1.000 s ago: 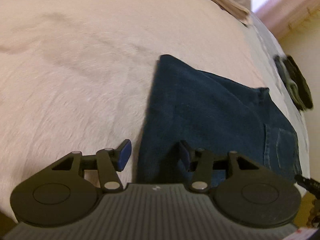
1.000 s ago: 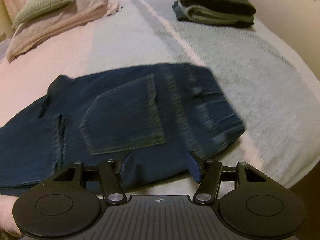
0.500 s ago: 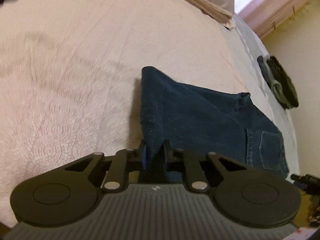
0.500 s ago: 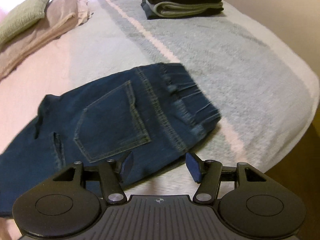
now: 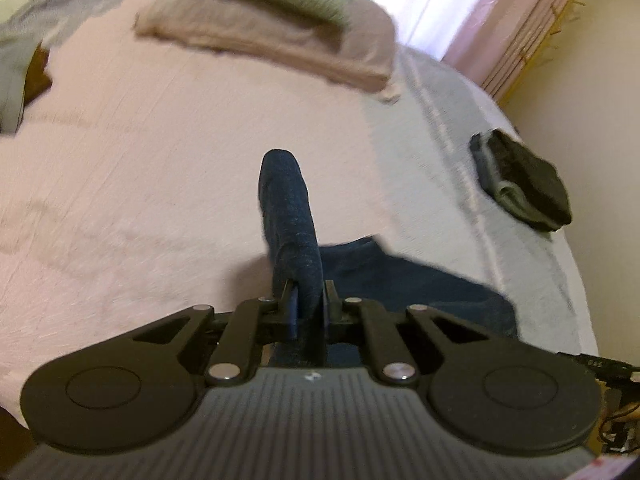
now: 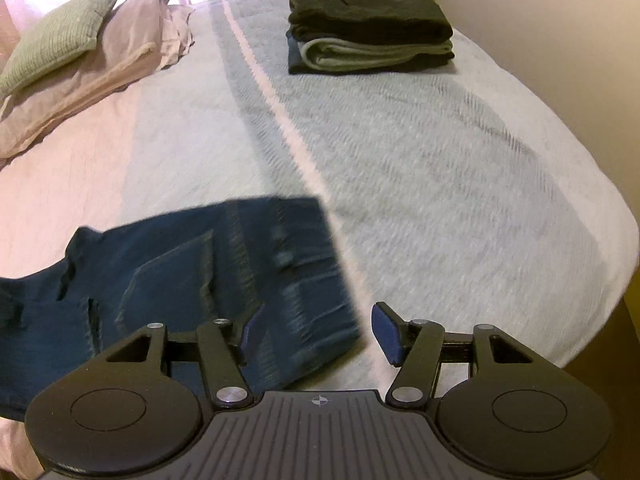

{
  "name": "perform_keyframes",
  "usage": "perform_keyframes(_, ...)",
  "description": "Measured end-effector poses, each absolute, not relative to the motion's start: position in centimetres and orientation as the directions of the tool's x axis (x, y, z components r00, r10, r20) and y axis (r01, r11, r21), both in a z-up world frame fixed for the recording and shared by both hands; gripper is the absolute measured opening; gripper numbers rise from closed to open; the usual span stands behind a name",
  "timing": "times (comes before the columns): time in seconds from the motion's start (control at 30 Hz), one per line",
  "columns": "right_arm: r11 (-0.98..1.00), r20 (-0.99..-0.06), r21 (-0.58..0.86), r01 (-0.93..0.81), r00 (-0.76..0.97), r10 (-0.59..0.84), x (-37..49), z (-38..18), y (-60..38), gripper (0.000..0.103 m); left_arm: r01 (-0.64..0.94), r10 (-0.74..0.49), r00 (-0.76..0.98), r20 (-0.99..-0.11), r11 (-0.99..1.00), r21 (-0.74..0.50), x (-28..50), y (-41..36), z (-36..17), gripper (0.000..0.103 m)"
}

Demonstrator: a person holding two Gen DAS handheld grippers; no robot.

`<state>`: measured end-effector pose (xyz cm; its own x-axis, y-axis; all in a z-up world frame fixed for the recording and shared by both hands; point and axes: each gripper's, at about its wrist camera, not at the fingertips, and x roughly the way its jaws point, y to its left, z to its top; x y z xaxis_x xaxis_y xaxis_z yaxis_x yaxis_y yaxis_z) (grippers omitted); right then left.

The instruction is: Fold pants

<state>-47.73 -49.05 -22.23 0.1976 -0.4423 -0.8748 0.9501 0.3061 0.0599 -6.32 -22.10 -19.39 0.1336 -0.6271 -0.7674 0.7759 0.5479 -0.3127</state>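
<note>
On the bed [image 6: 420, 168], the jeans [image 6: 224, 280] lie at the near edge. Well beyond the jeans, a stack of folded clothes [image 6: 368, 32] sits to their right, and two pillows [image 6: 96, 68], one atop the other, to their left.

Bed [image 6: 440, 184] w/ pink cover on one side, pale blue-grey striped blanket on other; pillows [image 6: 100, 64] at 10 o'clock in right wrist view; folded dark clothes stack [image 6: 370, 32] at 12-1 o'clock; blue jeans [image 6: 180, 280] at 8 o'clock, part lifted off.
</note>
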Motion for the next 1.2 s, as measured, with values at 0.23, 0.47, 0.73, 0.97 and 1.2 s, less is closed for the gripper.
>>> perform_keyframes(0.23,0.321,-0.844,0.046,0.946,0.209,-0.494,-56.2,-17.9,-56.4,0.055,0.833,-0.699,0.100,-0.708,0.448,-0.325,-19.7,-30.7,-14.6,0.007)
perform_keyframes(0.47,0.240,-0.841,0.083,0.967,0.197,-0.504,-63.2,-16.5,-60.5,0.055,0.855,-0.686,-0.186,-0.703,0.240,-0.461,-31.9,-40.0,-17.9,0.039)
perform_keyframes(0.73,0.283,-0.853,0.272,0.920,0.366,-0.372,-63.7,-19.9,-59.9,0.055,0.825,-0.504,0.096,-0.858,0.522,-0.214,-26.7,-33.9,-23.1,0.038)
perform_keyframes(0.97,0.291,-0.708,0.640,0.711,0.693,-0.135,-58.4,-26.0,-58.3,0.055,0.667,-0.357,0.228,-0.906,0.735,-0.122,-17.2,-27.7,-28.1,0.038)
perform_keyframes(1.2,0.307,-0.643,0.720,0.622,0.764,-0.040,-52.3,-32.3,-58.3,0.055,0.664,-0.377,0.168,-0.911,0.726,-0.178,-15.2,-27.7,-32.3,0.038)
